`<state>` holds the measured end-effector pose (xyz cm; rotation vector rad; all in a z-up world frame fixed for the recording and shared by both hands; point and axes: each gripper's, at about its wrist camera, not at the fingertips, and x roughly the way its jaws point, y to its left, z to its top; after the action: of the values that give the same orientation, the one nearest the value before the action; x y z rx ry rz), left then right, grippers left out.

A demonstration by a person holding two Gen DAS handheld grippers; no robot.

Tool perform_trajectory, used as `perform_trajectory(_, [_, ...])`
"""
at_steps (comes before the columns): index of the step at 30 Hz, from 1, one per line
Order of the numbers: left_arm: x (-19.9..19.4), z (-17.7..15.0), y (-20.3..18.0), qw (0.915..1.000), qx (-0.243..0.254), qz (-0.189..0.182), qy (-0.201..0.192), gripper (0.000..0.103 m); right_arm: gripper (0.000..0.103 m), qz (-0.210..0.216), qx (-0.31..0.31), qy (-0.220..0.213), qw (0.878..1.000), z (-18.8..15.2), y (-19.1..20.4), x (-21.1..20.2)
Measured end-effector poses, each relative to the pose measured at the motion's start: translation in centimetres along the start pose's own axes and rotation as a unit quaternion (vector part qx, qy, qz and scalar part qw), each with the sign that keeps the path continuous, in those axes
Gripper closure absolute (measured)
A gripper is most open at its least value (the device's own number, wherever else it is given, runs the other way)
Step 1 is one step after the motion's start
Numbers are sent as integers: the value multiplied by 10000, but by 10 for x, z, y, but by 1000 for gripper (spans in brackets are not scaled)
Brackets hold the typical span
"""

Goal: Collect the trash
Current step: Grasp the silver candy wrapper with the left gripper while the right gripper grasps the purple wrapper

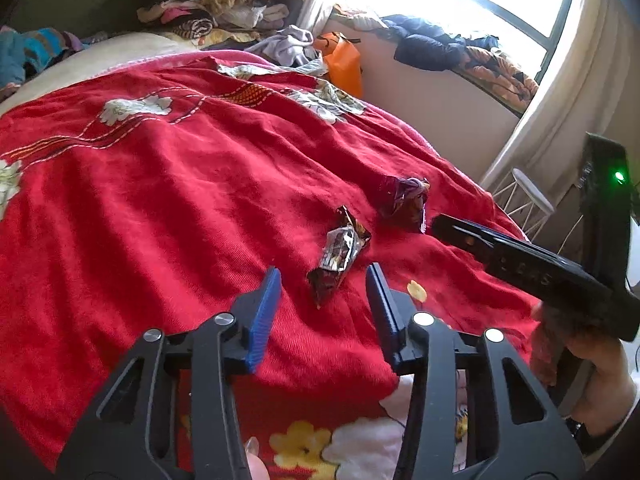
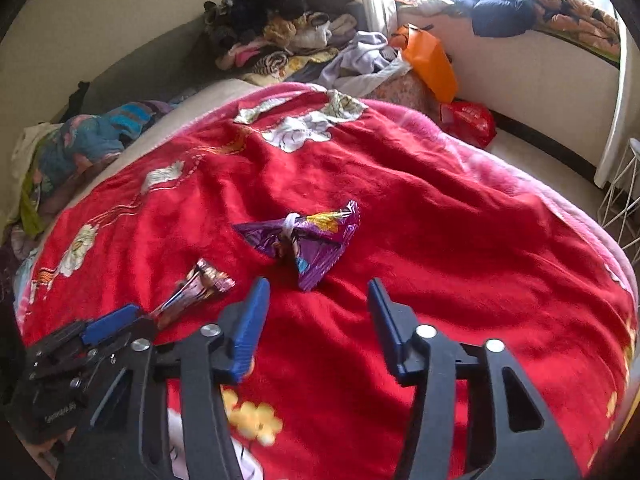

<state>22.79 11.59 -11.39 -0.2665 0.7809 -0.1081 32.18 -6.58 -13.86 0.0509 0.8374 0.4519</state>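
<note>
Two wrappers on the red blanket, one ahead of each gripper.
Left gripper point(image 1: 324, 280) jaws apart around the crumpled brown-silver foil wrapper point(image 1: 338, 258); right gripper point(image 2: 318, 292) jaws apart, just short of the purple foil wrapper point(image 2: 308, 240) on the red fleece blanket point(image 2: 440, 220). Sink both deeper before closing.

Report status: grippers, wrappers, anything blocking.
Left hand-held gripper open, straddling the silver-brown wrapper, pads clear of it. Right hand-held gripper open, just short of the purple wrapper. Both wrappers lying on the red blanket; nothing blocking.
</note>
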Motion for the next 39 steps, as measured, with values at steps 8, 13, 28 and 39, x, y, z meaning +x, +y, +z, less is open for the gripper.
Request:
perform_trajectory(8, [17, 0, -1, 9999, -110, 96, 86, 75, 87, -142, 206, 239, 9994, 6, -3, 36])
perform_trajectory(13, [16, -3, -1, 9997, -216, 4, 74, 88, 93, -7, 330, 26, 9995, -1, -10, 25])
perform_trajectory(28, [-24, -23, -20, 9988, -285, -309, -235, 92, 95, -47, 36, -670, 9977, -42, -3, -54])
perform_trajectory(39, [-56, -25, -40, 9990, -64, -230, -371, 93, 95, -245, 10, -640, 9976, -74, -14, -96])
